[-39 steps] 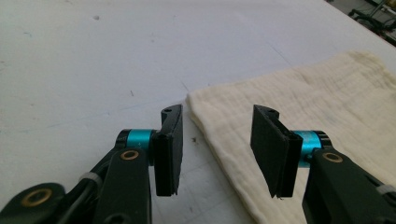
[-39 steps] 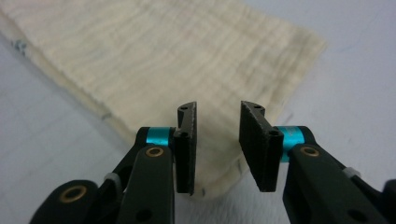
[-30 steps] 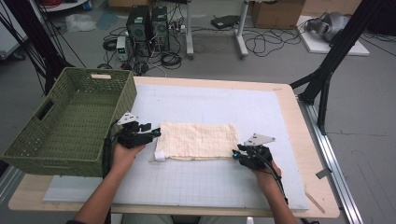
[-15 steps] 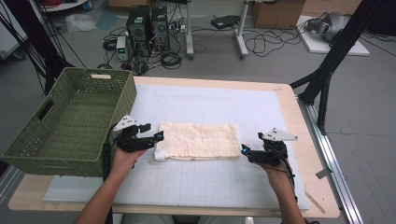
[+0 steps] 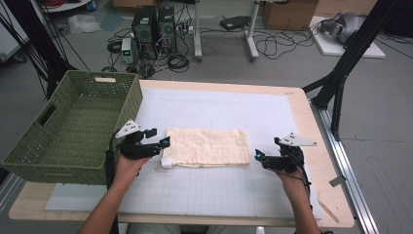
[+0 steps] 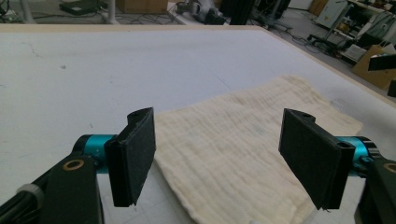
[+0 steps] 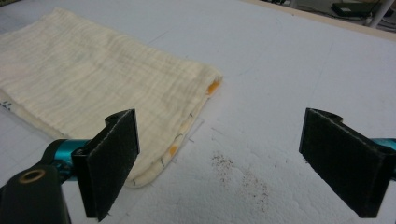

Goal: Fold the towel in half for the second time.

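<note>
With both the left gripper (image 5: pixel 163 144) and the right gripper (image 5: pixel 259 157) having just spread empty, the folded cloth (image 5: pixel 207 147) lies flat between them, so each should re-approach its nearest edge low and level before pinching.

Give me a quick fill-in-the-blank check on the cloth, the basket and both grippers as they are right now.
1. The folded cream cloth lies flat on the white ____.
2. The green basket sits at the table's ____ edge in the high view.
3. The jaws of the left gripper and the right gripper are both ____.

Missing words: mat; left; open
</note>
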A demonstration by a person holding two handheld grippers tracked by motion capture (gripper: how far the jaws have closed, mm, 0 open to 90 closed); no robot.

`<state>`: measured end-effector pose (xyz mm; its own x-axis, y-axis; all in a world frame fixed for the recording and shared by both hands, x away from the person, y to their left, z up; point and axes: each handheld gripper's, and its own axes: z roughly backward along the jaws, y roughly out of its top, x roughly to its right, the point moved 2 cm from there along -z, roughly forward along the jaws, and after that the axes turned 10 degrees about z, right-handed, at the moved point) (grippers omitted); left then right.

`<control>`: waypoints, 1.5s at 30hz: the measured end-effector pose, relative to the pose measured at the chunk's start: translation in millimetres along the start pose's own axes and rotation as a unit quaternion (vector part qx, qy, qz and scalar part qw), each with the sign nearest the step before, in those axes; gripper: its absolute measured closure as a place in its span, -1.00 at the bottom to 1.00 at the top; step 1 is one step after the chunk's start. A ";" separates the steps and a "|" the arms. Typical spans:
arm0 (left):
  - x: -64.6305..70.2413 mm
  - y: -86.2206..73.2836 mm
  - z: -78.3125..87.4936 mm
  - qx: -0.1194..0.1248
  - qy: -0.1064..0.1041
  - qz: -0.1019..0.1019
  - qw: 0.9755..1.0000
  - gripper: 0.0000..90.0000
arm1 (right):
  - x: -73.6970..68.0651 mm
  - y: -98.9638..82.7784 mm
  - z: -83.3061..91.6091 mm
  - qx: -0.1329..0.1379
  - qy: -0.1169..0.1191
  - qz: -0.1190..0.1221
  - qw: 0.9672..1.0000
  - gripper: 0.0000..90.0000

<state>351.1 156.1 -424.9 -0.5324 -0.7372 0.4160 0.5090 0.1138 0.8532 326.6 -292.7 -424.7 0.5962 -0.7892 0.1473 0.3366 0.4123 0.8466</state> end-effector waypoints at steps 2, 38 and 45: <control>-1.1 -0.7 -0.1 -0.006 0.001 -0.001 1.000 -0.36 | 0.7 -0.9 -1.0 -0.003 -0.001 -0.001 1.000 -0.75; -7.7 2.4 -21.8 -0.028 0.010 0.020 0.999 -0.28 | 0.0 -1.0 -4.5 -0.004 0.013 0.003 1.000 -0.74; -14.7 8.5 -24.8 -0.015 0.016 0.035 0.999 -0.22 | -1.8 -1.4 -6.0 -0.009 0.015 0.004 1.000 -0.74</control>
<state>380.0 151.5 -431.6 -0.4733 -0.7491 0.4635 0.5640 0.1465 0.8127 329.4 -289.2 -429.2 0.6207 -0.7718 0.1380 0.3446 0.4267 0.8362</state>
